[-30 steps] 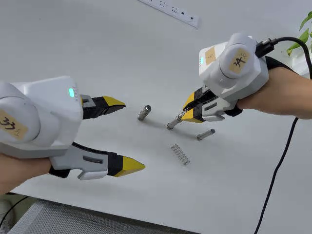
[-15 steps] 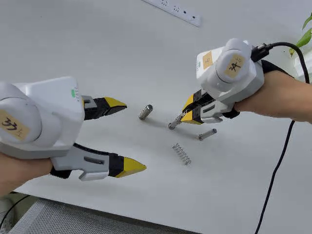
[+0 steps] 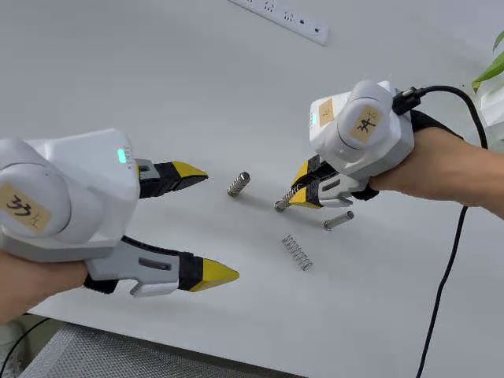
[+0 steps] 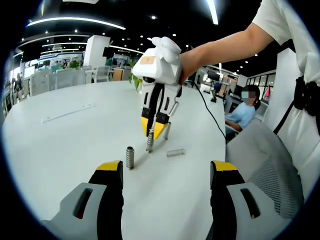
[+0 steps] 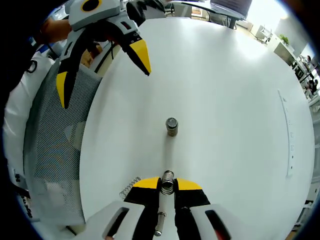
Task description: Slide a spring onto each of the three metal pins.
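My right gripper (image 3: 303, 194) is shut on a metal pin (image 3: 283, 201) with a spring around its free end, whose tip touches the white table. The right gripper view looks down that pin (image 5: 167, 182) from between my closed jaws (image 5: 167, 186). A second pin (image 3: 238, 183) wearing a spring lies just left of it, seen too in the gripper views (image 5: 172, 126) (image 4: 130, 157). A bare pin (image 3: 337, 220) lies by the right gripper. A loose spring (image 3: 297, 251) (image 4: 175, 152) rests nearer me. My left gripper (image 3: 213, 222) (image 4: 167, 170) hovers open and holds nothing.
A white power strip (image 3: 283, 17) lies at the far edge of the table. A black cable (image 3: 449, 268) trails from the right gripper over the right side. A green leaf (image 3: 492, 71) shows at the far right. The table's near edge (image 3: 236, 362) runs below the left gripper.
The right gripper has drifted a little left and down with the pin still in it. The left gripper stays open in much the same place.
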Motion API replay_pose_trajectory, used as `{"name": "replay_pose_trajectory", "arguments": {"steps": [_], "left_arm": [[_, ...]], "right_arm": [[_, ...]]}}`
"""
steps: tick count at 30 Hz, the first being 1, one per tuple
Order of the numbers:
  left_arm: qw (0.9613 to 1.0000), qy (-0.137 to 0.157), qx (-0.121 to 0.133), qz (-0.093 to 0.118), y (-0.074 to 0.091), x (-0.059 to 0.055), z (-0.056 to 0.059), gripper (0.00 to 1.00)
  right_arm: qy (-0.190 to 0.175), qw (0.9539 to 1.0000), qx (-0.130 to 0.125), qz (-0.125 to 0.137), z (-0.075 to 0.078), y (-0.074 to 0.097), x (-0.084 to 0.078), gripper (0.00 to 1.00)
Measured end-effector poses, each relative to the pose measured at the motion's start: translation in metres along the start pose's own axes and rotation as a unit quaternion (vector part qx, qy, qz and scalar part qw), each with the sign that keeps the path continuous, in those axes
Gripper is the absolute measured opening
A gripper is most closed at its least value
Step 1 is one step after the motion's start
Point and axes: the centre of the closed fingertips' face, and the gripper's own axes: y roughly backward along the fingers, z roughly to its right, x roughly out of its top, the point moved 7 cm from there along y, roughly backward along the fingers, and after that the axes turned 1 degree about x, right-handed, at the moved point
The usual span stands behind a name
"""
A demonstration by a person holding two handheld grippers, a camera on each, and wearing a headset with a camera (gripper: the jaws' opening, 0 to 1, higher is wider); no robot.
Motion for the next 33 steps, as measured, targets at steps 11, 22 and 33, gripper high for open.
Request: {"name": "replay_pose_trajectory", "arguments": {"steps": [11,22,33], "left_arm": [[1.0,0.001,0.0,-0.002,0.0,-0.002,-0.001,0.7],[1.0,-0.002,0.002,-0.004,0.0,-0.001,-0.002,0.71],[1.0,-0.003,0.005,0.0,0.0,-0.001,-0.001,0.83]], "right_arm": [[-0.001,1.0,-0.001,-0.001,0.0,-0.01,-0.001,0.07],[-0.007,1.0,0.001,0.002,-0.003,-0.014,0.0,0.08],[-0.012,0.9999,-0.001,0.01,-0.008,-0.011,0.005,0.14]]}}
